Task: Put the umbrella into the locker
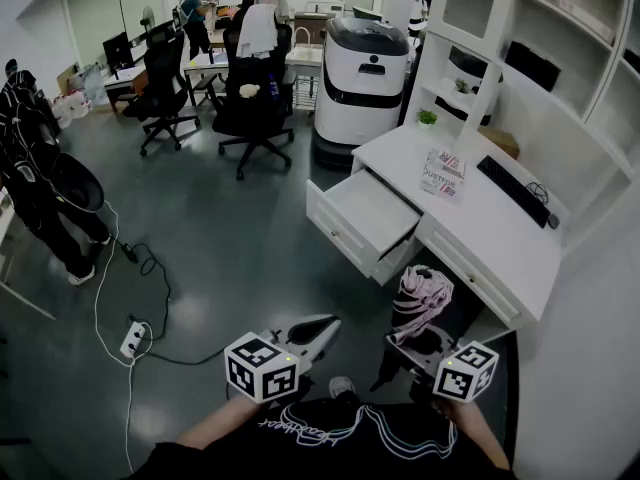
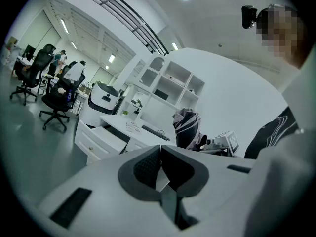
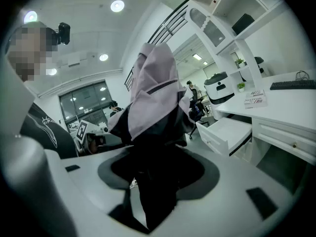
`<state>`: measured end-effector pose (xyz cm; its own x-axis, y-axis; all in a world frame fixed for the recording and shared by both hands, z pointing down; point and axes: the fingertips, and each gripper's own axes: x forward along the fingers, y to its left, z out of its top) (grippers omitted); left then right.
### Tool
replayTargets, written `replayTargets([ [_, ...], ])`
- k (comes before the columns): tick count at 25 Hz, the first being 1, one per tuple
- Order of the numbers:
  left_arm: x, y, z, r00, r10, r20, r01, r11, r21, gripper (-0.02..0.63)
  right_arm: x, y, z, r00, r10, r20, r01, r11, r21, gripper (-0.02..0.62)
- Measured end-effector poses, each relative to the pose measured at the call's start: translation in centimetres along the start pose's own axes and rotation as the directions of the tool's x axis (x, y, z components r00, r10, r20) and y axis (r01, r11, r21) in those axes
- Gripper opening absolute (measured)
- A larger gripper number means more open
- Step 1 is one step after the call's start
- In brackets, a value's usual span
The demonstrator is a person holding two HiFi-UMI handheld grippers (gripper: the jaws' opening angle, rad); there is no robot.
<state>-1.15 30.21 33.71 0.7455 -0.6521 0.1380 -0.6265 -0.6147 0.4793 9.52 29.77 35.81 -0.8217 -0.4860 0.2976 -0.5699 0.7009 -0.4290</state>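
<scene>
Near desk (image 1: 480, 223): grey floor (image 1: 230, 238) in front, white shelves (image 1: 560, 53) behind, office chairs (image 1: 250, 108) and people far beyond.
Desk: white, drawer (image 1: 365, 218) pulled open at its front, keyboard (image 1: 512, 190) on top.
Counts: one umbrella (image 1: 421, 298), two grippers, one open drawer, one keyboard, one power strip (image 1: 133, 339) on the floor well left of the desk.
Umbrella: folded, pink and dark, upright, just before the desk's front.
Right gripper (image 1: 415, 340): close to level, jaws clamped on the umbrella's lower part.
Left gripper (image 1: 312, 332): close to level, left of the umbrella and apart from it, jaws together on nothing.
</scene>
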Motion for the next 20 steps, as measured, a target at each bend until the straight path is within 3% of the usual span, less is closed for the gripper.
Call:
replayTargets([
  [5,-1.2,-0.7,0.8,1.0,0.019,0.006,-0.019,0.997,0.071,0.006,-0.4,1.2,0.4,1.0,0.001,0.011,-0.001,1.0,-0.008,0.227],
  [14,-3.8,-0.8,1.0,0.998,0.035,0.052,-0.039,0.997,0.065,0.006,-0.6,2.9,0.4,0.999,-0.005,0.052,0.008,0.999,-0.052,0.227],
  [20,-3.6,0.1,1.4,0.997,0.043,0.062,-0.046,0.998,0.048,0.006,-0.3,1.6,1.2,0.996,-0.014,0.083,0.016,1.0,-0.021,0.227],
])
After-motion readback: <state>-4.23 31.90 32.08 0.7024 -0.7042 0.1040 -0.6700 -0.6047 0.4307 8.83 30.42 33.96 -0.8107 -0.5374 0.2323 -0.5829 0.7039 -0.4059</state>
